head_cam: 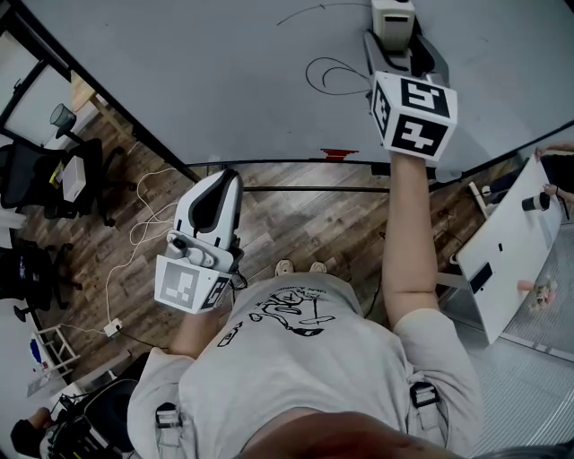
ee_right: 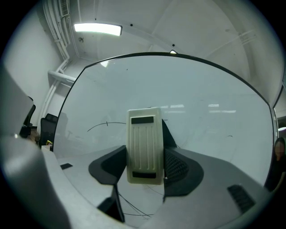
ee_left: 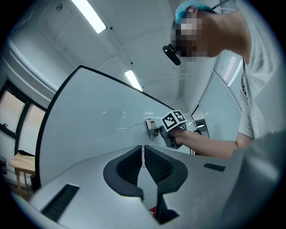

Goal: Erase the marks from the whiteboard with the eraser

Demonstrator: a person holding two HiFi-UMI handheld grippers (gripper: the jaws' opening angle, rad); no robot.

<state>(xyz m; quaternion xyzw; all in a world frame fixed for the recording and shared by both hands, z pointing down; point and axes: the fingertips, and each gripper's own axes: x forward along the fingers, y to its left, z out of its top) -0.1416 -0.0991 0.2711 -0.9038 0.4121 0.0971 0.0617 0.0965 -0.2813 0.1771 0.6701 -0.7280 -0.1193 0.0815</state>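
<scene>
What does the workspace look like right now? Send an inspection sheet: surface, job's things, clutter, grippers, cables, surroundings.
Surface: whiteboard, mostly bare.
Job's things: eraser held up at the board; looping line and thin arc not yet erased.
Clutter: small red object at the board's lower edge; cannot tell what it is.
Grippers: right gripper shut on the eraser; left gripper shut, empty, held low away from the board.
Cables: white cable loose on the floor.
Surroundings: wooden floor, office chairs at left, white table at right.
</scene>
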